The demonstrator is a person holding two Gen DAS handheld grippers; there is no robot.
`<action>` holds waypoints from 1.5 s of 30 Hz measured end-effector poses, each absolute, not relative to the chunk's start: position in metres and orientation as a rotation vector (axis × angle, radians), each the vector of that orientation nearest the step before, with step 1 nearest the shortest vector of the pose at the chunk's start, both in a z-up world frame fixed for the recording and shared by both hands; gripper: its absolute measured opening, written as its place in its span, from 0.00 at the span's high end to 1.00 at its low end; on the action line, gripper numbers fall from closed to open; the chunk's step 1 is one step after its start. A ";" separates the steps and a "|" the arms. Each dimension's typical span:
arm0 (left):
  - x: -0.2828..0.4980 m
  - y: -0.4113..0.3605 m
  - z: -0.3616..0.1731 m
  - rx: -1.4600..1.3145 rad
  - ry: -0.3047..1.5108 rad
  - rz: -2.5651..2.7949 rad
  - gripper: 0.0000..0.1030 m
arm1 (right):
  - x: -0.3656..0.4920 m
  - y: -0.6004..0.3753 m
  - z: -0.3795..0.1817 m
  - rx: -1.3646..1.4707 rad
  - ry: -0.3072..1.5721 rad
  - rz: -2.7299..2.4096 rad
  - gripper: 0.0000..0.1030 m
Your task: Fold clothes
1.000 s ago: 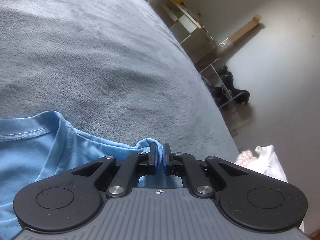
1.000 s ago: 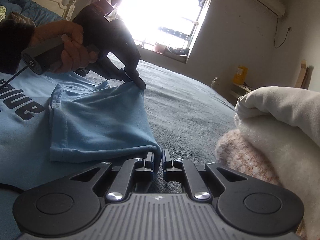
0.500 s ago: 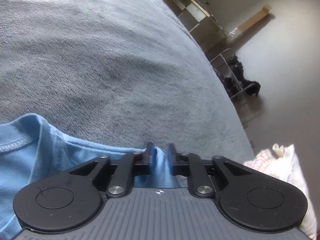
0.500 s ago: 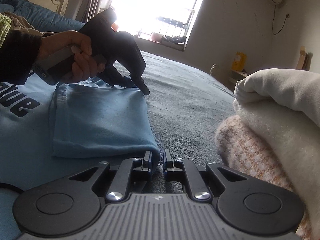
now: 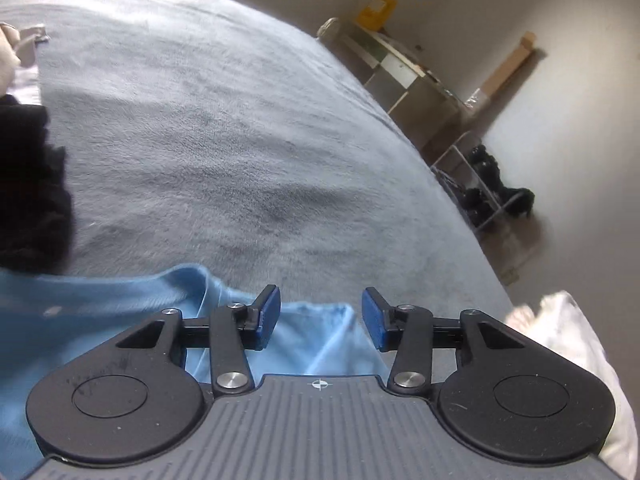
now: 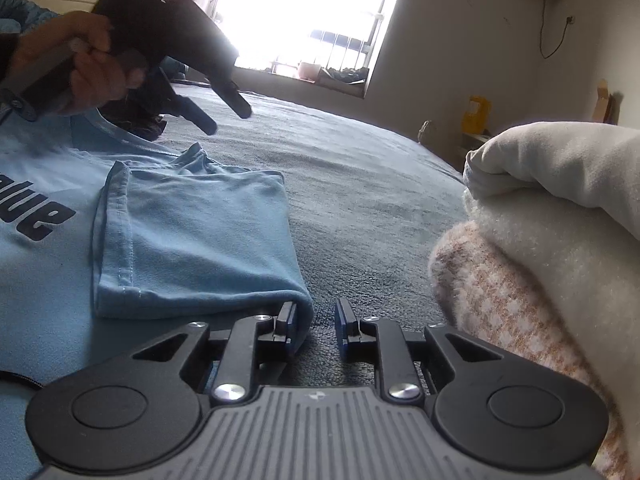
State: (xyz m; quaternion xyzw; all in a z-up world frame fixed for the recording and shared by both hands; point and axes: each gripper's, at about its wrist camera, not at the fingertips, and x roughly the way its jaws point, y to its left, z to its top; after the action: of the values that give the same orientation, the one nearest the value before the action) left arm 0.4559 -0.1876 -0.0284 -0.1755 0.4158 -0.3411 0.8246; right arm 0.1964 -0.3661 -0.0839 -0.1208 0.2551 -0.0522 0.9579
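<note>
At the right edge of my grey bed cover [image 6: 360,184] sits a stack of folded cream and checked blankets [image 6: 560,240]. Past the bed's far edge I see a bright window [image 6: 312,20], a yellow box [image 6: 476,114] and a low shelf [image 5: 404,80].

T-shirt [image 6: 180,240] lies flat on bed [image 6: 360,200], sleeve folded inward. Stacked clothes [image 6: 560,240] sit right of it, apart. Dark garment [image 6: 136,120] lies behind.
</note>
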 end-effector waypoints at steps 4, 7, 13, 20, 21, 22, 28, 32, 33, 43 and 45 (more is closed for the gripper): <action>0.417 -0.172 -0.017 -0.363 0.858 -0.767 0.57 | 0.194 -0.373 -0.080 -0.210 0.509 -0.105 0.69; 0.393 -0.169 -0.021 -0.354 0.853 -0.813 0.57 | 0.178 -0.372 -0.069 -0.230 0.502 -0.118 0.66; 0.380 -0.185 -0.051 -0.273 0.882 -0.866 0.57 | 0.152 -0.351 -0.029 -0.219 0.427 -0.079 0.67; 0.383 -0.181 -0.075 -0.247 0.896 -0.827 0.60 | 0.200 -0.364 -0.058 0.099 0.638 0.143 0.71; 0.385 -0.175 -0.073 -0.277 0.895 -0.809 0.60 | 0.198 -0.369 -0.066 0.124 0.671 0.149 0.73; 0.387 -0.169 -0.071 -0.308 0.893 -0.791 0.60 | 0.192 -0.371 -0.065 0.125 0.667 0.146 0.73; 0.380 -0.108 -0.044 -0.548 0.846 -0.675 0.57 | 0.175 -0.366 -0.049 0.101 0.619 0.141 0.70; 0.336 -0.034 -0.013 -0.634 0.736 -0.606 0.50 | 0.164 -0.353 -0.021 0.105 0.560 0.152 0.66; 0.323 -0.013 -0.007 -0.641 0.711 -0.573 0.49 | 0.161 -0.350 -0.014 0.105 0.545 0.155 0.66; 0.218 0.189 -0.036 -0.724 0.542 -0.117 0.49 | 0.172 -0.256 0.072 0.181 0.473 0.387 0.62; 0.218 0.209 -0.050 -0.678 0.538 -0.029 0.49 | 0.190 -0.225 0.081 0.234 0.506 0.462 0.62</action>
State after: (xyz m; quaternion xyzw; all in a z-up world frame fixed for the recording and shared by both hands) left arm 0.2179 0.2092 -0.0496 -0.3287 0.2605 -0.0140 0.9077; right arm 0.1898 -0.2251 0.0811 0.1145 0.2477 0.2258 0.9352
